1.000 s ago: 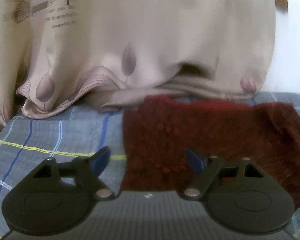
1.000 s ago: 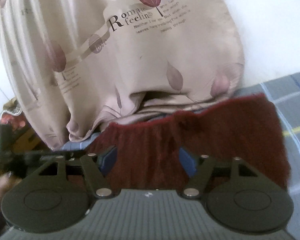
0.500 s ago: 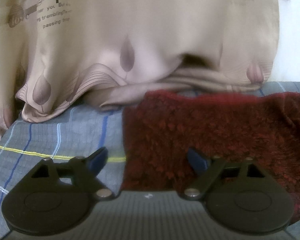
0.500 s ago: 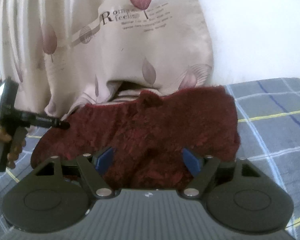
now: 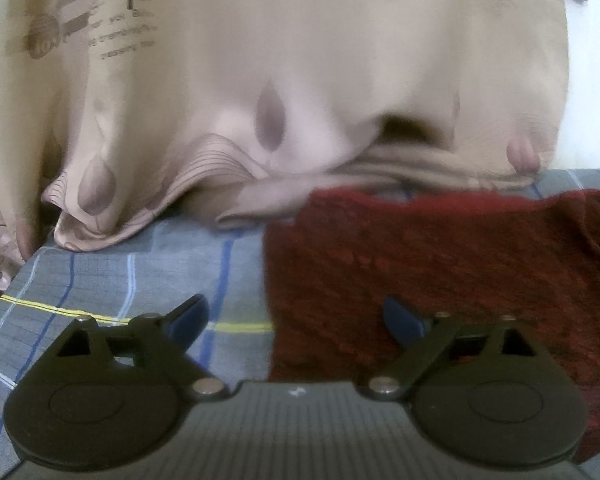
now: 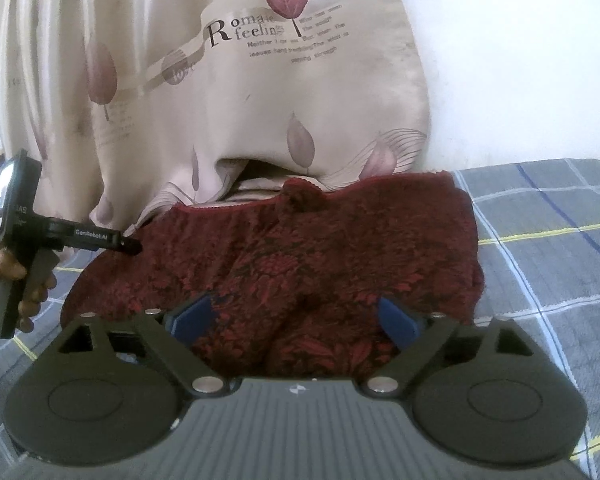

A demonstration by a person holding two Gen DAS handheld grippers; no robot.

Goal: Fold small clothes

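Note:
A dark red patterned garment (image 6: 308, 256) lies flat on the grey plaid sheet (image 6: 548, 248). In the left wrist view the garment (image 5: 440, 264) fills the right half, with its left edge between the fingers. My left gripper (image 5: 296, 320) is open over that edge and holds nothing. My right gripper (image 6: 294, 318) is open over the garment's near edge and holds nothing. In the right wrist view the left gripper (image 6: 130, 246) shows at the garment's far left corner, held by a hand.
A beige curtain (image 6: 240, 100) with leaf prints and lettering hangs behind the bed and drapes onto the sheet at the garment's far edge; it also shows in the left wrist view (image 5: 300, 80). A white wall (image 6: 520, 60) is to the right.
The right wrist view has pulled back and risen, so more of the garment and the left gripper show. The left gripper has barely moved. Both stay open.

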